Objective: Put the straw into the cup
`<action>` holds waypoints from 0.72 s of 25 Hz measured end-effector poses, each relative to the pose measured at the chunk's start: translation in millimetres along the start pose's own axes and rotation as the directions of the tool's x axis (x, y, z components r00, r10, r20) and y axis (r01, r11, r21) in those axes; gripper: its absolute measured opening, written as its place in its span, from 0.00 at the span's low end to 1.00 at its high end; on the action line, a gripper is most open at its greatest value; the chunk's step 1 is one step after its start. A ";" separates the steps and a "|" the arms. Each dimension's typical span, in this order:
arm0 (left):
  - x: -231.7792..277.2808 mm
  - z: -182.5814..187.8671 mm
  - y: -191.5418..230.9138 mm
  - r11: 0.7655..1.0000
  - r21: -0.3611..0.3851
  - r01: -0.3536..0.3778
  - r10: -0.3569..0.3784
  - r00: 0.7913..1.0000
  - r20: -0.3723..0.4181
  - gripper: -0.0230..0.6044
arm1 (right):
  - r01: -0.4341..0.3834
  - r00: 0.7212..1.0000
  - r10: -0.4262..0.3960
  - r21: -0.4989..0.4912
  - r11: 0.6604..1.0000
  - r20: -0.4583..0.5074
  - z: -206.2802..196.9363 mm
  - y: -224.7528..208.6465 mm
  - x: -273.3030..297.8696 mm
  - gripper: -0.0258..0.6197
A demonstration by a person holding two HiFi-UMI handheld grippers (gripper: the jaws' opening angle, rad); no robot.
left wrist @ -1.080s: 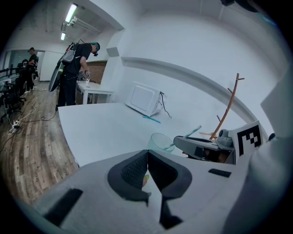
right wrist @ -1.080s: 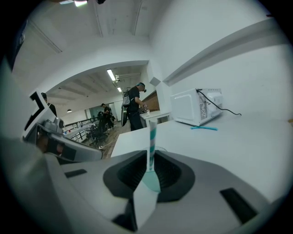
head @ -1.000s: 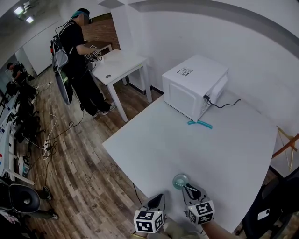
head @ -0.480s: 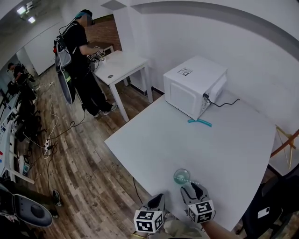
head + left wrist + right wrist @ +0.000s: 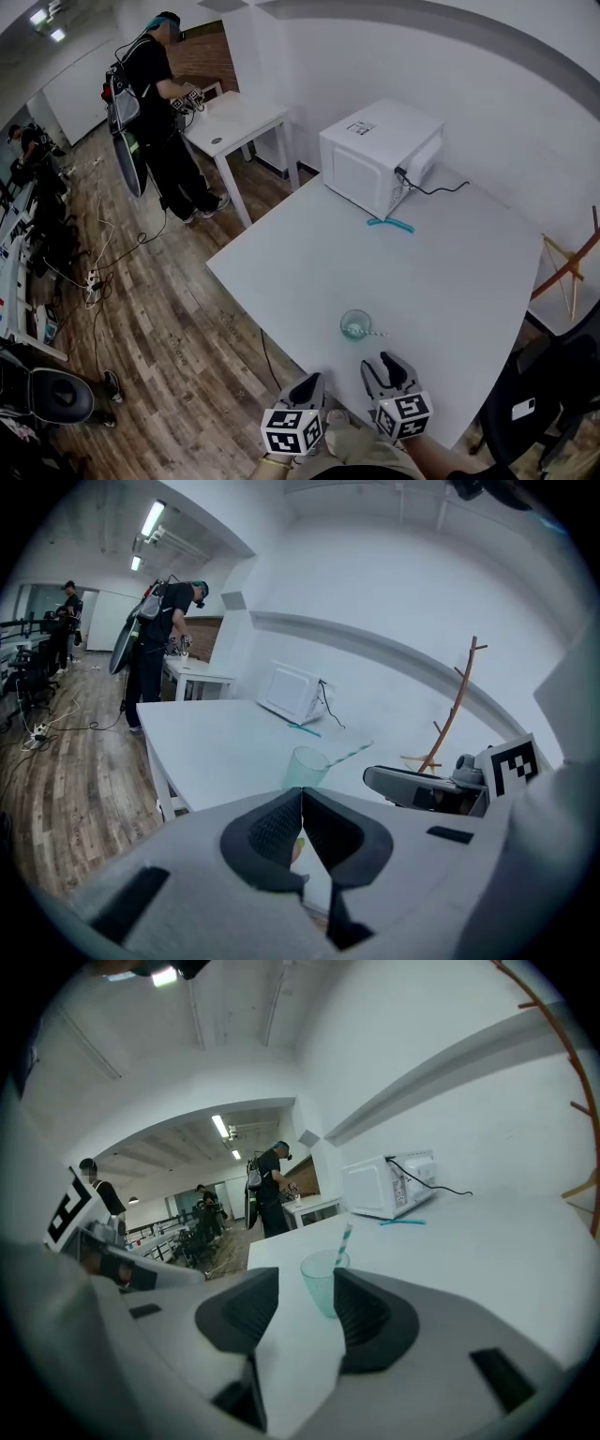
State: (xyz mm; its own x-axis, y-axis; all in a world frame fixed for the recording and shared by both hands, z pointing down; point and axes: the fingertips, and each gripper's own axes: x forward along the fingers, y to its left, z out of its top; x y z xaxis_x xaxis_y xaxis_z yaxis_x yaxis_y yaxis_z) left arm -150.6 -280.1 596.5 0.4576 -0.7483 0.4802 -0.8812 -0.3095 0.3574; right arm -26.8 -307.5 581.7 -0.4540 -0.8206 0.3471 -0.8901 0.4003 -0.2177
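arms cut off. my left gripper (image 5: 313, 382), pressed shut, and right gripper (image 5: 380, 364), just spread open, empty, point at the cup (image 5: 354, 326) holding the straw (image 5: 375, 332).

Nothing you can actually read here, honestly. The white microwave (image 5: 380, 155) has a sticker (image 5: 360, 128) on top, but its print is way too small. Your marker cubes (image 5: 403, 415) only show black-and-white square patterns, no letters.

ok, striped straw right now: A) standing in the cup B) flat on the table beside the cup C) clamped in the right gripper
A: the striped straw leans out of the cup; the right gripper, jaws just opened, holds nothing and sits short of the cup.
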 end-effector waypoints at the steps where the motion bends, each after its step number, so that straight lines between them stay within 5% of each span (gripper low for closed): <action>1: -3.6 -0.6 -3.9 1.000 0.002 0.003 -0.003 1.000 0.004 0.07 | -0.006 1.000 0.006 0.005 1.000 0.011 2.5 2.4 -6.0 0.33; 3: -11.3 -2.4 -12.1 1.000 0.006 0.010 -0.011 1.000 0.011 0.07 | -0.009 0.999 0.009 0.007 1.000 0.034 7.6 6.2 -19.5 0.29; 5: -20.4 -5.8 -19.8 1.000 0.012 0.015 -0.015 1.000 0.017 0.07 | 0.002 0.998 -0.002 0.005 1.000 0.056 12.3 9.0 -34.0 0.15; 18: -73.9 -30.5 -62.2 1.000 0.014 0.000 -0.001 0.998 0.060 0.07 | -0.045 0.993 0.045 -0.006 0.999 0.113 25.0 36.7 -111.1 0.11</action>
State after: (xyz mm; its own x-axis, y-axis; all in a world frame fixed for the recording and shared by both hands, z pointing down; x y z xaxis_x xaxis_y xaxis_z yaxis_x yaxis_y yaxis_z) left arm -126.0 -187.7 563.2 0.4507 -0.7818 0.4308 -0.8826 -0.3181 0.3461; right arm -8.0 -211.9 512.3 -0.4861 -0.8426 0.2317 -0.8692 0.4388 -0.2279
